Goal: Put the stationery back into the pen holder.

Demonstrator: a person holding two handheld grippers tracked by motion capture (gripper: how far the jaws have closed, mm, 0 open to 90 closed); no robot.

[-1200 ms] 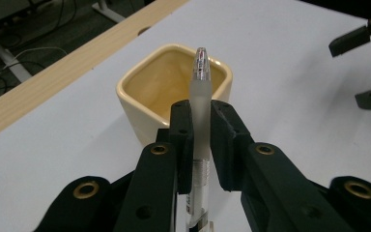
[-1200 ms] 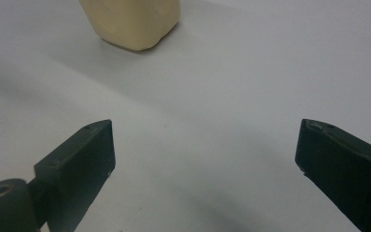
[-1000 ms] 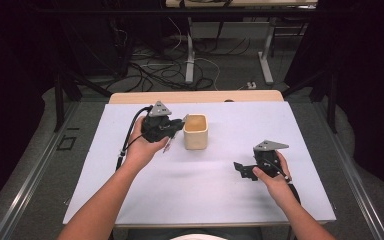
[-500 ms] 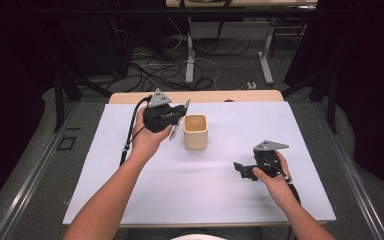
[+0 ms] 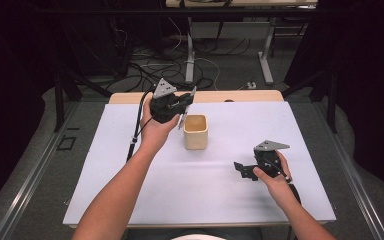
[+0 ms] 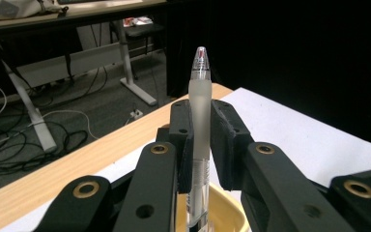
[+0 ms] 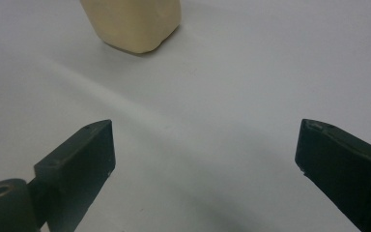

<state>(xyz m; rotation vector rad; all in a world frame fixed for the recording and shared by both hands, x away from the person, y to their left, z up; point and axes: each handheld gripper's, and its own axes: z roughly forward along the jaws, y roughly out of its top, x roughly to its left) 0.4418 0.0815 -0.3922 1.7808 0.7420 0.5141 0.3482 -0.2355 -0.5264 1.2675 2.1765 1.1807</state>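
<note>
Gripping a clear pen (image 6: 199, 121) between its pads, the left gripper (image 5: 184, 104) is hovering just beside and above the cream cup (image 5: 195, 131), its jaws closed firmly on the frosted barrel. In the left gripper view the pen is standing nearly upright, its tip well above the jaws and its lower end pointing down toward the cup's mouth directly beneath the gripper. The step in hand looks like dropping the pen into the cup — so the lower end should be brought squarely over the opening before the jaws part, since the mouth is narrow and a tilted pen could catch the rim or tip the light cup over. Keeping the barrel vertical and lowering it until the end is inside the walls would make the release safer. The right gripper (image 5: 245, 170) is resting low over the white desk (image 5: 230, 200), jaws spread wide and holding nothing, with the cup well ahead of it — it could steady the cup if needed.
</note>
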